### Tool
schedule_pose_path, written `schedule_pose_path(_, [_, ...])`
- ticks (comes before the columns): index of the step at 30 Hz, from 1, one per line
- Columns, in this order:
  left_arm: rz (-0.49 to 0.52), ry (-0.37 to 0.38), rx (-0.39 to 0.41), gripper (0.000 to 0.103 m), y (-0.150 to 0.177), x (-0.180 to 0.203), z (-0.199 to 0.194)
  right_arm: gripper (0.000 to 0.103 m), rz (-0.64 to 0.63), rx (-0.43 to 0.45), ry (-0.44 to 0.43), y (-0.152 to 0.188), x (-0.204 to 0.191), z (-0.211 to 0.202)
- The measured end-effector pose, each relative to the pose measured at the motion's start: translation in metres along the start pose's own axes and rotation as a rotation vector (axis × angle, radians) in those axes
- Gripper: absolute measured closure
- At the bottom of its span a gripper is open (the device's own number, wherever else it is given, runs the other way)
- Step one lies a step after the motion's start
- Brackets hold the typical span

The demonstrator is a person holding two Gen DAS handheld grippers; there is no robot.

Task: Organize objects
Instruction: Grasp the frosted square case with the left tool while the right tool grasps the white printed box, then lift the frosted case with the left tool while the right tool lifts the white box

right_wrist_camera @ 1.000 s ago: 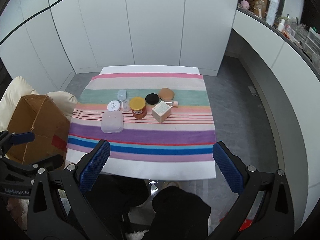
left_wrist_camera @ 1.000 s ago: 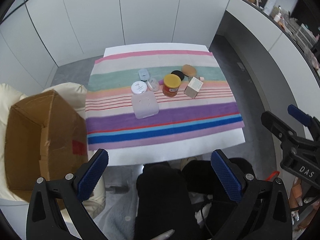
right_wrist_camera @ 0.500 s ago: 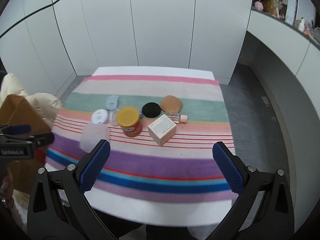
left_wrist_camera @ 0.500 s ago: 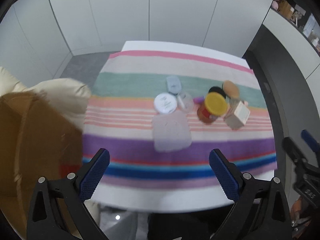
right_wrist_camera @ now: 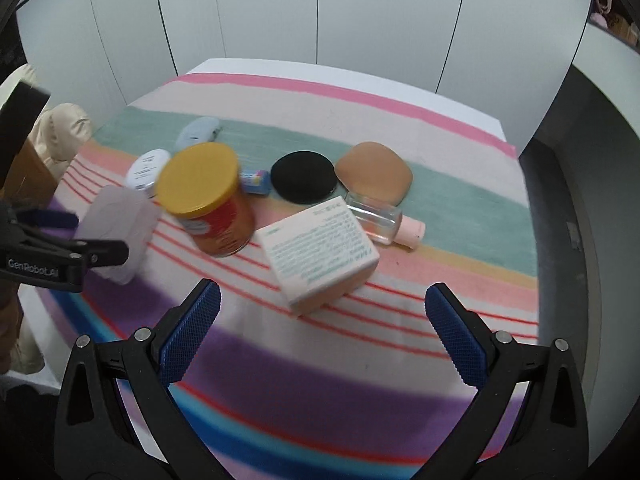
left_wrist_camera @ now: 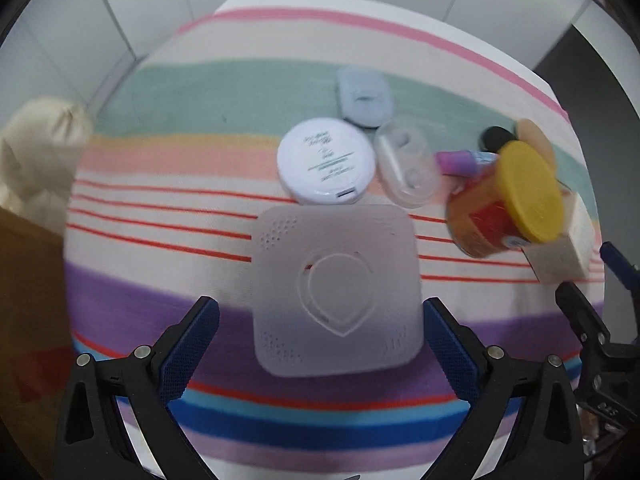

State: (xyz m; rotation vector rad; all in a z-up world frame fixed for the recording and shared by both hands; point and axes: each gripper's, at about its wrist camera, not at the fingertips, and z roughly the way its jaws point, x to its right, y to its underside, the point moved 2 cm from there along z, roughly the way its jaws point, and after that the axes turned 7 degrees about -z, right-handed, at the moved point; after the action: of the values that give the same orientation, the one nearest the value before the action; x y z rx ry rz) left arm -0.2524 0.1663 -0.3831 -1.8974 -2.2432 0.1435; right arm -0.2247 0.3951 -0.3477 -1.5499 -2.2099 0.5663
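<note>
Jaws gaping wide and holding nothing, left gripper is straddling the frosted square case; right gripper is nearing the carton. Closing should be coming next.

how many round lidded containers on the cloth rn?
3. Yellow-lidded jar mid-left, white round compact behind it to the left, black round compact to its right. Both grippers, left gripper and right gripper, are open. More could sit hidden behind the jar.

Plain white panelled walls behind; dark grey floor at right; striped multicoloured cloth covering the white counter.
</note>
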Motion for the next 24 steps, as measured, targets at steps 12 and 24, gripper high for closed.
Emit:
schedule_pose_path(12, [0.099,-0.044,0.088,0.017,-0.001,0.024,0.012,0.038,0.056,-0.036,-0.017,-0.010,0.003,0.036])
schedule_pose_path(24, [0.107,-0.076,0.094,0.017,0.010,0.028,0.000,0.038,0.179,-0.100,0.007,-0.001,0.001,0.016])
